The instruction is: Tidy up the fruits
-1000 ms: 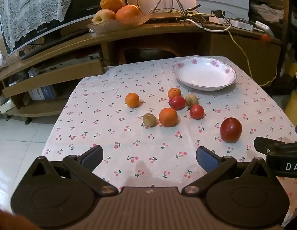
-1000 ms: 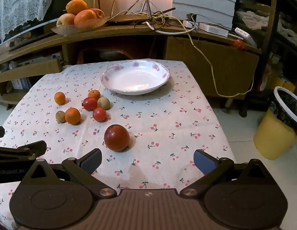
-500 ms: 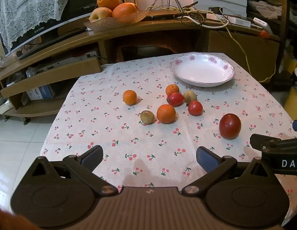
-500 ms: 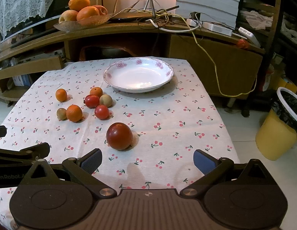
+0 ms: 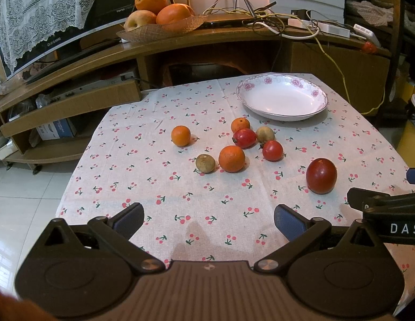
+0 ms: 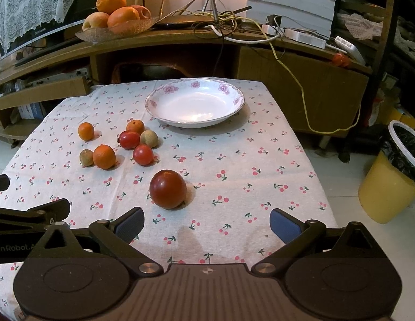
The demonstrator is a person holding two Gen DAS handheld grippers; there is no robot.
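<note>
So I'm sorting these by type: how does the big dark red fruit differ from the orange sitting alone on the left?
The big dark red fruit is clearly larger than the lone orange. It is glossy deep red; the lone orange is matte bright orange. It lies nearest the hand-held grippers; the lone orange sits farther back. Both are roundish and rest apart from the cluster on the cherry-print tablecloth.

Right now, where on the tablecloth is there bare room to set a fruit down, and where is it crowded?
Bare cloth lies right of the big dark-red fruit, out to the table's right edge, and in front of the white plate. The near strip by the right gripper is bare too. It is crowded left of the plate, where oranges and tomatoes cluster.
</note>
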